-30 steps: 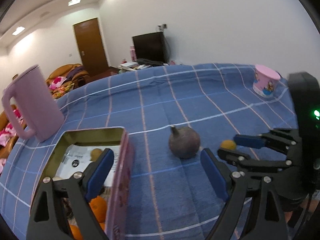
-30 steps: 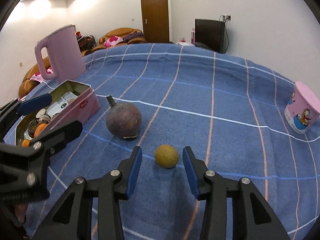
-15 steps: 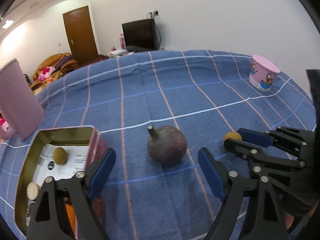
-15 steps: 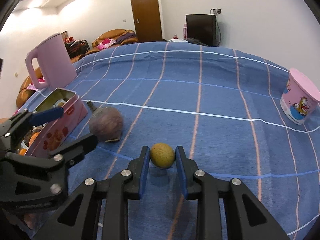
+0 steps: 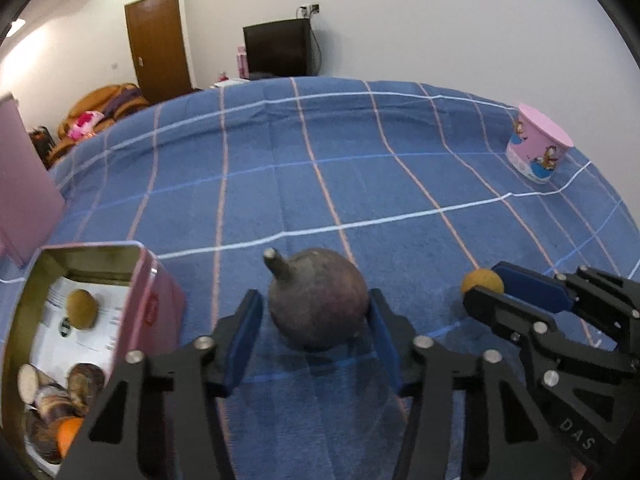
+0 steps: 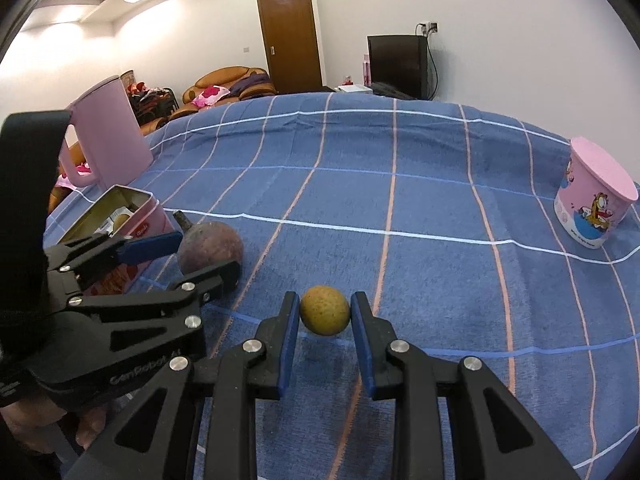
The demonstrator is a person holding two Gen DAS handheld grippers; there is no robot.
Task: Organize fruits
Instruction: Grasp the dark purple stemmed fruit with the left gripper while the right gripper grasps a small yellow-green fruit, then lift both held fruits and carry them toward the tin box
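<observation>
A round dark purple fruit (image 5: pixel 318 308) with a stub stem sits on the blue checked cloth. My left gripper (image 5: pixel 314 300) is closing on it, and both blue pads meet its sides. The right wrist view shows the same left gripper (image 6: pixel 206 254) clasping the purple fruit (image 6: pixel 212 242). My right gripper (image 6: pixel 325 304) is shut on a small yellow fruit (image 6: pixel 324 310) that rests on the cloth. In the left wrist view, that small yellow fruit (image 5: pixel 480 280) pokes out between the fingers of the right gripper (image 5: pixel 482 282). An open pink tin (image 5: pixel 156 280) to the left holds several fruits.
A tall pink jug (image 6: pixel 108 132) stands behind the tin (image 6: pixel 120 196) at the left. A pink cartoon cup (image 6: pixel 596 200) stands at the far right near the cloth's edge. Blue cloth stretches between them.
My left gripper came forward and down around the purple fruit, and its jaws narrowed onto it. The right gripper's jaws closed on the small yellow fruit and stayed there.
</observation>
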